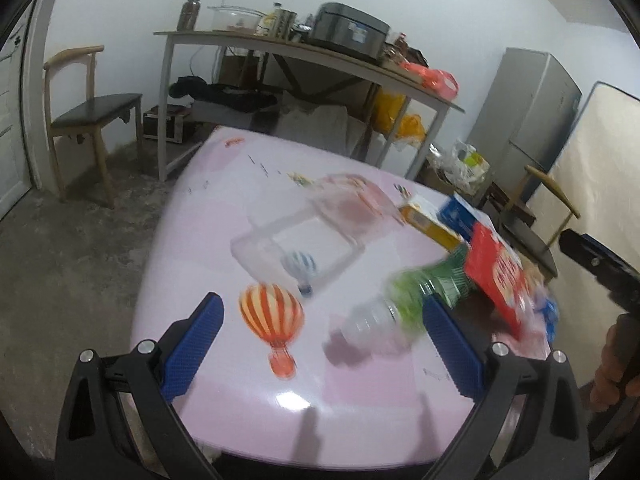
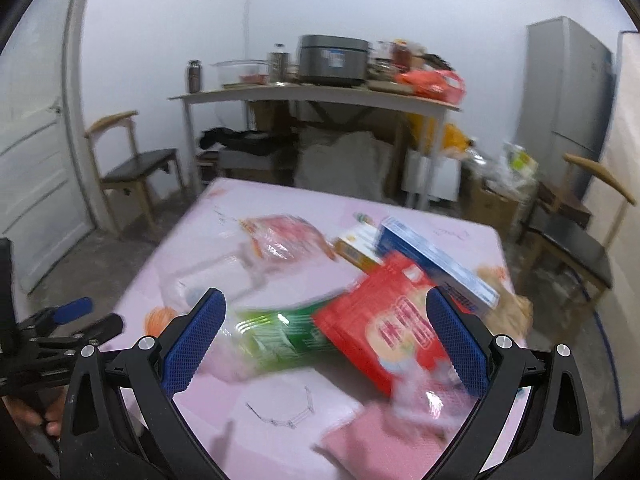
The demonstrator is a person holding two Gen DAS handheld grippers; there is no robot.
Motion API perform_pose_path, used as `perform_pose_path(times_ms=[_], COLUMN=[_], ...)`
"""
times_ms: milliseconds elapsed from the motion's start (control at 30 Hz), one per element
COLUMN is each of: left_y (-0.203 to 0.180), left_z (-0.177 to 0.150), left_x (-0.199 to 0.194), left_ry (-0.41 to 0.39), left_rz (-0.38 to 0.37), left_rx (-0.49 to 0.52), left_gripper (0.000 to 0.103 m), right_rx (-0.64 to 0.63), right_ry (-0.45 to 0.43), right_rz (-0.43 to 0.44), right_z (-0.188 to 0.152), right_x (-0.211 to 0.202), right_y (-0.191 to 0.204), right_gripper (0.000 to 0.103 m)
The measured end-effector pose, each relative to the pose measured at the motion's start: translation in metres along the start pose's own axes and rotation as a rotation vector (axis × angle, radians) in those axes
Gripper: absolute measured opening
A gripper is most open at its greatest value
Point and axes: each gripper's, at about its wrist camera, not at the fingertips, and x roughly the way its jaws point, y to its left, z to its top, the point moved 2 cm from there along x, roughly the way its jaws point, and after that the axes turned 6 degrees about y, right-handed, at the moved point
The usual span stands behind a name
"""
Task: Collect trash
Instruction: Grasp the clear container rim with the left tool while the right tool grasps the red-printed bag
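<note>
On the pink table (image 2: 460,236), a green-labelled bottle (image 2: 276,340) lies between the wide-spread right hand-held gripper (image 2: 326,312).

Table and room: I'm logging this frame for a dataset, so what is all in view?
Table: one, pink with balloon prints, foreground.
Plastic bottle: one, clear with green label, lying on the table.
Red packet: one, overlapping the bottle.
Blue box: one, behind the packet.
Yellow box: one, beside the blue box.
Clear container: one, mid-table.
Chairs: two, wooden, either side.
Fridge: one, grey, right.
Side table: one, cluttered.
Left gripper: open.
Right gripper: open.
</note>
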Motion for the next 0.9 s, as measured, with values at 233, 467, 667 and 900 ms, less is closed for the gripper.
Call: perform_pose_path(times_ms=[233,467,667,900], left_y=[0.042,0.069,0.077,0.078], left_z=[0.048,0.061,0.056,0.061], left_x=[0.051,0.104,0.121,0.12], left_ry=[0.065,0.168,0.229,0.222], left_rz=[-0.051,-0.015,-0.003,-0.018], left_rx=[-0.197,-0.338,-0.391,-0.39], left_gripper=[0.096,0.069,0.043,0.022], right_rx=[-0.091,-0.323,-0.442,-0.418], right_ry=[0.129,0.366,0.476,0.495], right_rz=[0.192,0.242,0.16,0.134], right_z=[0.084,0.098,0.078,0.074], right_x=[0.075,0.18,0.226,0.229], right_y=[0.035,0.088,0.1,0.095], right_gripper=[0.096,0.088,0.07,0.035])
